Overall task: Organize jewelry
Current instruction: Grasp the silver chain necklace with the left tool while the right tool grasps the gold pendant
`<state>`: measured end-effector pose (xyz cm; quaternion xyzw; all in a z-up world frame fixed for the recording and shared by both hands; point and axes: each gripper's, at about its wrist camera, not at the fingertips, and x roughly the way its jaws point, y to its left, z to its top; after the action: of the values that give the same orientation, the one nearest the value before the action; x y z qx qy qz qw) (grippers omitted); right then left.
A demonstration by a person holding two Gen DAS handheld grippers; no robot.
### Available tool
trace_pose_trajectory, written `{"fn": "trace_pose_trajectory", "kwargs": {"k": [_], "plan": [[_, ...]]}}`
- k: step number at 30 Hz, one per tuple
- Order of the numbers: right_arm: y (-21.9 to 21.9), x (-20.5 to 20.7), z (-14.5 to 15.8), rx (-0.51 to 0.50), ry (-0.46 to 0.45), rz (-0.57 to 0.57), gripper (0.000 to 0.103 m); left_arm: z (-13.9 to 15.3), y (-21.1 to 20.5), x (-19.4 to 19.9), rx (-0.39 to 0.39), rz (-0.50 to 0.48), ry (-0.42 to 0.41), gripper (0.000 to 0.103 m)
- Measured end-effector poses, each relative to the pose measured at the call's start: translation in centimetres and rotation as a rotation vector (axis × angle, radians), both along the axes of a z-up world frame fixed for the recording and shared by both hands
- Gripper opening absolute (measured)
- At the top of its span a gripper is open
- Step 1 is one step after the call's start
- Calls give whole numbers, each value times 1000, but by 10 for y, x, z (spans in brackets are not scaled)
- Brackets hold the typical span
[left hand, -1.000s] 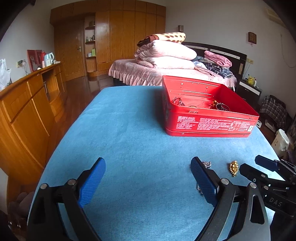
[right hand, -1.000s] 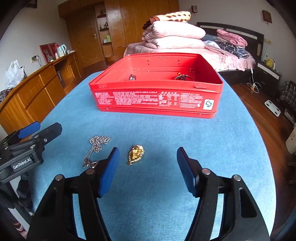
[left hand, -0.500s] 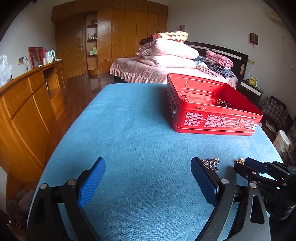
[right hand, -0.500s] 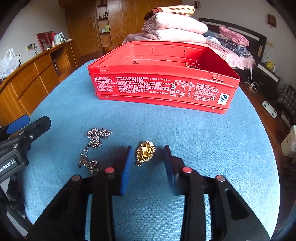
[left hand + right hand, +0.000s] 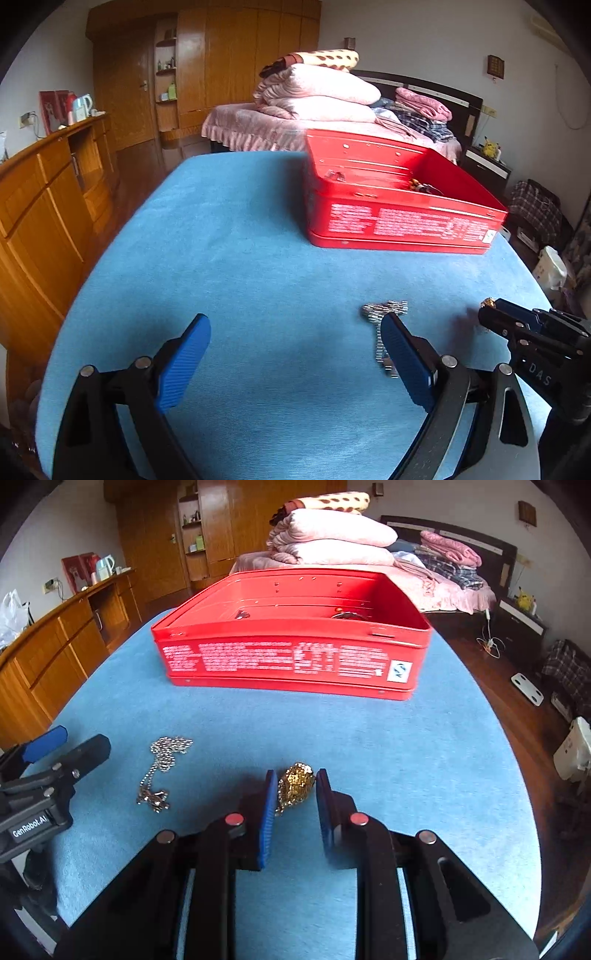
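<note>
With the gold brooch [image 5: 295,788] clamped between the right gripper [image 5: 294,794] pads at lower centre, it is best lifted level and released over the red tin [image 5: 288,661] above, while the left gripper [image 5: 295,354] is held wide apart.

Bedroom, white walls [image 5: 424,48], tall wooden wardrobe [image 5: 229,66] at the back, long wooden sideboard [image 5: 40,192] along the left, bed [image 5: 266,129] stacked with folded pink quilts [image 5: 317,96], dark wood floor [image 5: 491,672], blue-covered surface [image 5: 221,258], soft daylight
</note>
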<state>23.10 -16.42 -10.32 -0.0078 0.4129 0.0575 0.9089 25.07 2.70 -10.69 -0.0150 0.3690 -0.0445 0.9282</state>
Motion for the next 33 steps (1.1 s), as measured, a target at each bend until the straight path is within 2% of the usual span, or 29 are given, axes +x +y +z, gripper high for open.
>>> {"fn": "trace_pose_trajectory", "kwargs": {"k": [4, 10, 14, 18, 21, 22, 26, 29, 33], "plan": [[-14, -6, 3, 13, -8, -11, 20, -5, -22, 5, -24, -48, 32, 90], [-33, -11, 2, 42, -10, -24, 20, -18, -46, 17, -42, -110, 119, 71], [-40, -12, 1, 62, -13, -29, 20, -19, -50, 23, -27, -107, 132, 66], [-42, -10, 0, 73, -13, -24, 20, -17, -51, 26, -41, -112, 140, 45], [-42, -9, -1, 79, -9, -18, 20, -17, -51, 24, -82, -130, 161, 22], [-43, -9, -1, 81, -8, -18, 20, -18, -53, 24, -94, -141, 166, 19], [-45, -8, -2, 83, -6, -19, 20, -18, -56, 21, -81, -134, 153, 16], [-45, -9, -1, 85, -8, -19, 20, -17, -50, 18, -116, -121, 159, 15], [-44, -12, 4, 80, -23, -10, 20, -11, -40, 15, -124, -99, 143, 15]]}}
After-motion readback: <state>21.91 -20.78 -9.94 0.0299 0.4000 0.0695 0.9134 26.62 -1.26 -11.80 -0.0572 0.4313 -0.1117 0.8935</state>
